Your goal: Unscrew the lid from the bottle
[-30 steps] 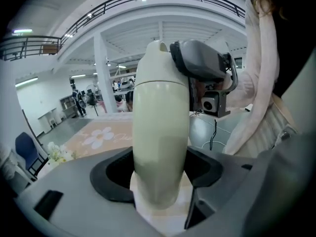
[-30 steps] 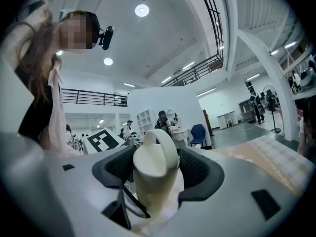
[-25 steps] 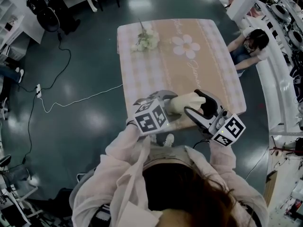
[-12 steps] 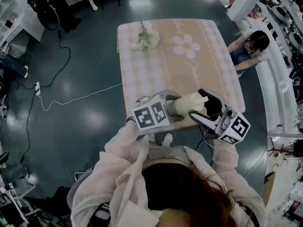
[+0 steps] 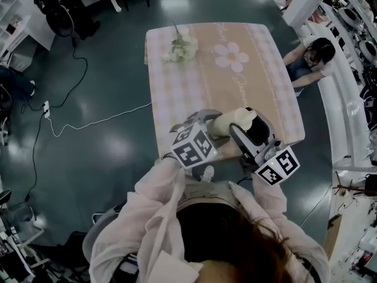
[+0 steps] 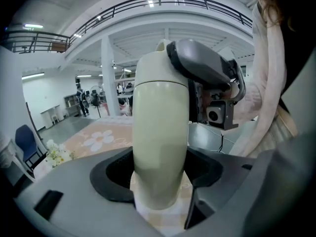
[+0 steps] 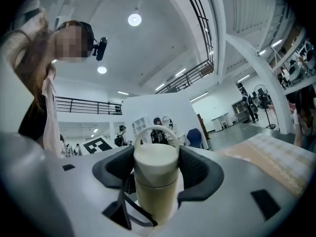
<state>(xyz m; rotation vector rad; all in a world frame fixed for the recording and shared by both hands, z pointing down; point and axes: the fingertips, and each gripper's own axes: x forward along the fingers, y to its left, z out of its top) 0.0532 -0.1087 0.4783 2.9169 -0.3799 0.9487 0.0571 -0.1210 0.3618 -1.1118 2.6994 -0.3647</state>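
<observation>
Right tool [image 5: 252, 125] has swung round a bit, clamped on the lid [image 7: 156, 162]; left tool [image 5: 213, 121] grips the bottle [image 6: 160, 147], so keep that steady.

Bottle [image 5: 231, 123] apparently clamped, left tongs [image 5: 208, 121], right tongs [image 5: 251, 128]

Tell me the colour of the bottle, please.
Cream, a pale off-white. The bottle shows best in the left gripper view.

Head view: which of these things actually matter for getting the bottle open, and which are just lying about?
Part of the job:
bottle
lid
left gripper, clamped on the bottle
right gripper, clamped on the lid

Just lying about:
white flowers
table
cable on the floor
seated person
</observation>
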